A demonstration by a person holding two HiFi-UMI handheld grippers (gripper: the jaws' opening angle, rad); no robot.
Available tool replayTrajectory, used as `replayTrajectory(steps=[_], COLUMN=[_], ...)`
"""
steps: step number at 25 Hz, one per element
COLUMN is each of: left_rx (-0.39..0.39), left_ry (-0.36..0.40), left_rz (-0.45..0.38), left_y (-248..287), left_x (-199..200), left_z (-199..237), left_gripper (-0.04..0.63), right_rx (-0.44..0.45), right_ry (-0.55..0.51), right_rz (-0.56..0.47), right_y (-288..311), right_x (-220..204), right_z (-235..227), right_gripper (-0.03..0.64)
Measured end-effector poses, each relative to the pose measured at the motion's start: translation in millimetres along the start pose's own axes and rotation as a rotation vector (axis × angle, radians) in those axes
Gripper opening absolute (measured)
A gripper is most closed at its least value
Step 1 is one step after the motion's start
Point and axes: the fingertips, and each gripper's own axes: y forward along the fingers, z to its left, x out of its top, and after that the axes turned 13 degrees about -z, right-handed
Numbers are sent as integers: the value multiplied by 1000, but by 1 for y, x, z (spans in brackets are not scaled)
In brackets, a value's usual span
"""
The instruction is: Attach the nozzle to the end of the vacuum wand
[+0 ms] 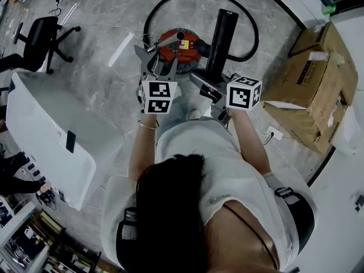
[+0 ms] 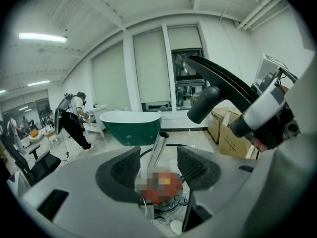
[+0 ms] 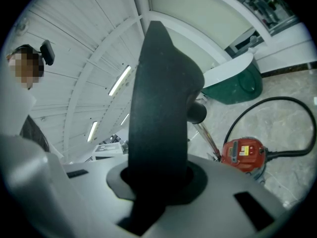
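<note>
In the head view, the nozzle (image 1: 222, 38) is clamped in the right gripper (image 1: 207, 87) beside the vacuum (image 1: 181, 45). A box (image 1: 313, 78) lies right of it, contents unseen.

In the left gripper view, the left gripper (image 2: 158, 166) is held open, its jaws clear of the wand (image 2: 158, 148) between them.

Only the gripper views show a tub (image 3: 233, 86) beyond the vacuum.

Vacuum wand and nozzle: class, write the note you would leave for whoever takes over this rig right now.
Left gripper: open, with a jaw on either side of the metal wand, not pressing it.
Right gripper: shut on the black nozzle, held up beside the wand.
The wand stands tilted over the red vacuum on the floor. Its open top end is bare.
Done: the nozzle is in hand.
Left: probably steady the wand, line the nozzle's round socket up with the wand's end and push it on.
</note>
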Motion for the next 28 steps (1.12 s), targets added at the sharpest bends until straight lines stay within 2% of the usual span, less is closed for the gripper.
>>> replayTrajectory(steps=[5, 15, 19, 24, 28], left_rx=[-42, -146, -205, -221, -263], left_ry=[33, 128, 210, 203, 233], left_rz=[27, 96, 92, 118, 129], left_y=[23, 60, 77, 91, 99], left_x=[-10, -48, -53, -62, -71], left_z=[8, 15, 13, 18, 18], left_gripper=[242, 262, 262, 262, 262], right_rx=[1, 87, 129, 134, 134], right_ry=[27, 167, 190, 227, 242], right_rz=[7, -44, -48, -88, -115], right_y=[8, 26, 31, 37, 44], right_x=[8, 25, 31, 38, 46], right_z=[-8, -5, -3, -6, -5], right_gripper=[79, 79, 80, 76, 72])
